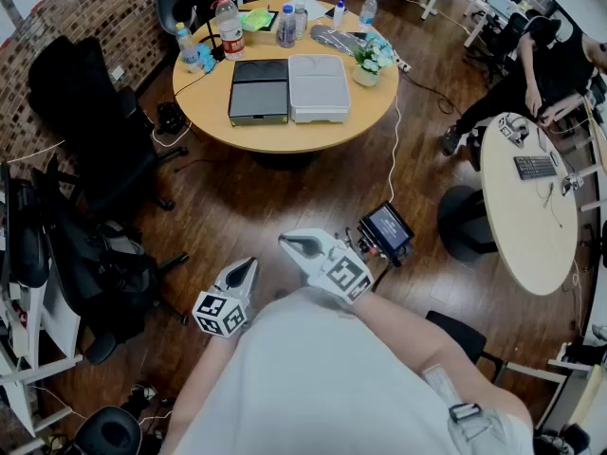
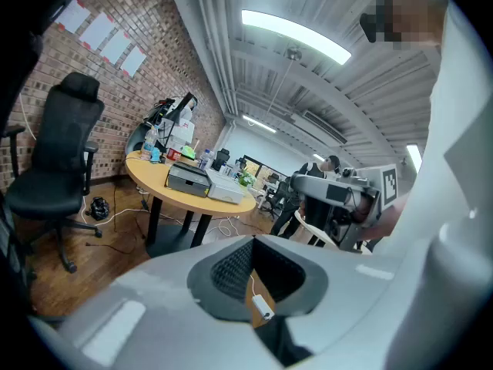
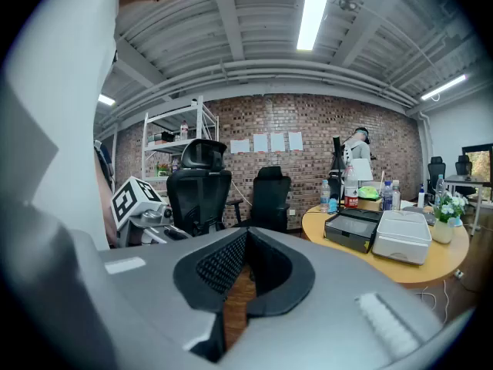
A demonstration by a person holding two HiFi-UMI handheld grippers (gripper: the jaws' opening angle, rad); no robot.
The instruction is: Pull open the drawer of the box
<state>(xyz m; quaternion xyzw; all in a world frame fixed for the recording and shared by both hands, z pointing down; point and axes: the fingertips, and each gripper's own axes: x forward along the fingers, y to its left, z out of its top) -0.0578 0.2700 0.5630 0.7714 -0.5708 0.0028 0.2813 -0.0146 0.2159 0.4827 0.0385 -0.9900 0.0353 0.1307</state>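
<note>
Dark wood floor (image 1: 285,197). Brick wall (image 1: 85,8) at 10 o'clock, white sheets (image 3: 266,142) on it, probably paper. Black office chairs (image 1: 85,112) at 9. Round wooden surface (image 1: 285,140) at 12, white surface (image 1: 522,226) at 3. Ceiling strip light (image 3: 312,10) lit overhead.

1. Pale grey moulded left gripper (image 1: 248,265), lower centre of the head view: smooth shell tapering to a beak; black rubber pads (image 2: 229,270) with a fine mesh texture; a small white rectangular patch on the shell face.
2. White cube with black square markers (image 1: 220,313), fixed at that gripper's rear.
3. Pale grey moulded right gripper (image 1: 286,244): same shell, same black meshed pads (image 3: 219,267); second white marker cube (image 1: 349,278).
4. Pale grey-white fabric top (image 1: 313,377), filling the lower centre; its grey sleeve at lower right carries a small dark clip (image 1: 464,411).
</note>
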